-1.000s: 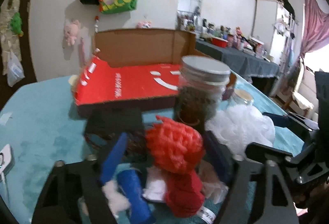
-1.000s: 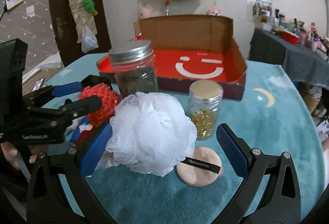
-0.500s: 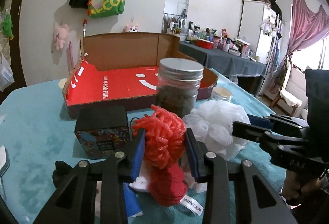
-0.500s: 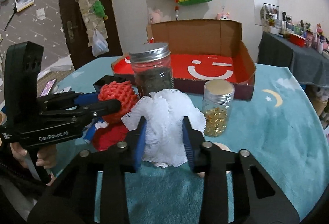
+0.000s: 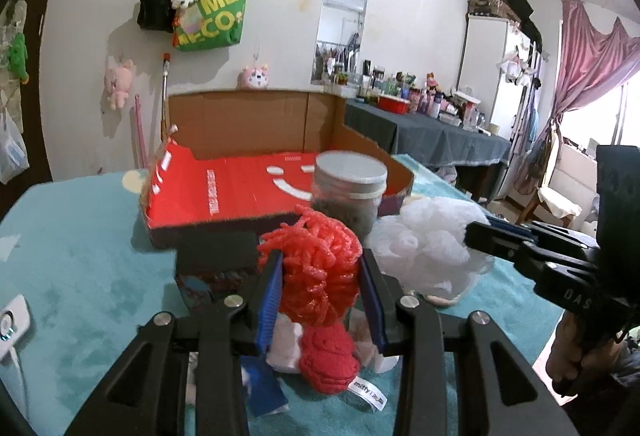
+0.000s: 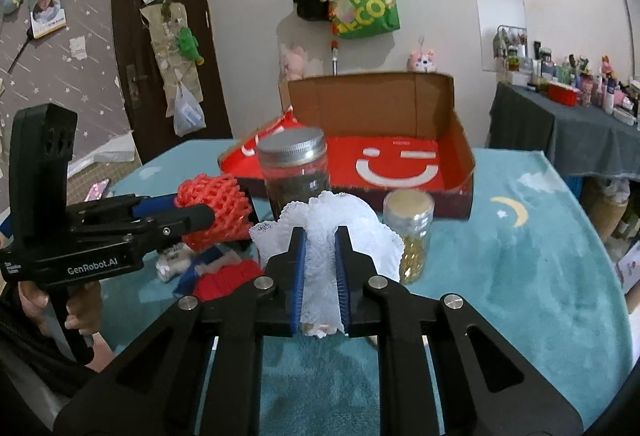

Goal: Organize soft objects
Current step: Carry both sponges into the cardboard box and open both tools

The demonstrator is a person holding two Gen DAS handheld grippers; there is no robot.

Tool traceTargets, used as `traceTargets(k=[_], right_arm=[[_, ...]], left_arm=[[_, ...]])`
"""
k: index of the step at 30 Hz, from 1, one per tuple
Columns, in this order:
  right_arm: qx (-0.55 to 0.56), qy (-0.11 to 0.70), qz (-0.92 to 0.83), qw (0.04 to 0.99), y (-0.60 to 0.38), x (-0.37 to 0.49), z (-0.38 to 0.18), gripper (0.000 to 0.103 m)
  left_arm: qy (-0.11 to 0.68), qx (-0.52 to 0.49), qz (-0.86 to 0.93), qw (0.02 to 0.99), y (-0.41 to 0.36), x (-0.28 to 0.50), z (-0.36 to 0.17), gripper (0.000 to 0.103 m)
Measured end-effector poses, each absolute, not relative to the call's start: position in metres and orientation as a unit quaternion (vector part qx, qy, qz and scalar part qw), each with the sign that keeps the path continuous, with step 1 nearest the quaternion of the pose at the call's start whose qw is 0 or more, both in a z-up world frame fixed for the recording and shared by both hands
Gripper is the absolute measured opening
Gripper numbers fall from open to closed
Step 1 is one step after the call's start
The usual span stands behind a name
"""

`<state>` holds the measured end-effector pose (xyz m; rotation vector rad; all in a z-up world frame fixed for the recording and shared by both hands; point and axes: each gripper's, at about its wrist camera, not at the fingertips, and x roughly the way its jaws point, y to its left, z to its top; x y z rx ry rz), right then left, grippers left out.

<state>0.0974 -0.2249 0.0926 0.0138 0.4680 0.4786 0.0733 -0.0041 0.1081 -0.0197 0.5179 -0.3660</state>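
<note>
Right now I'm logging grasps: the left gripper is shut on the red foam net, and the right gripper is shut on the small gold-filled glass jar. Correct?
Not quite. The right gripper is shut on the white lace mesh pouf, as the right wrist view shows; the small gold-filled glass jar stands untouched beside it. The left gripper is indeed shut on the red foam net.

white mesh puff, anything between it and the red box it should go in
Yes. The white mesh puff, held in the right tongs, faces the big dark jar and the small gold-filled jar, both standing before the red box.
</note>
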Motion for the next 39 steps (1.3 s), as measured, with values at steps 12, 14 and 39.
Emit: traceTargets(k=[12, 14, 39], right_arm=[[-0.03, 0.173, 0.242, 0.954, -0.233, 0.112, 0.157, 0.013], [-0.052, 0.163, 0.243, 0.955, -0.229, 0.125, 0.169, 0.013], [-0.136, 0.359, 0.192, 0.903, -0.144, 0.458, 0.12, 0.013]], left_arm=[[0.239, 0.008, -0.199, 0.951, 0.016, 0.111, 0.17, 0.039], [0.245, 0.02, -0.206, 0.947, 0.016, 0.128, 0.18, 0.039], [0.429, 0.126, -0.199, 0.872, -0.022, 0.426, 0.114, 0.039]])
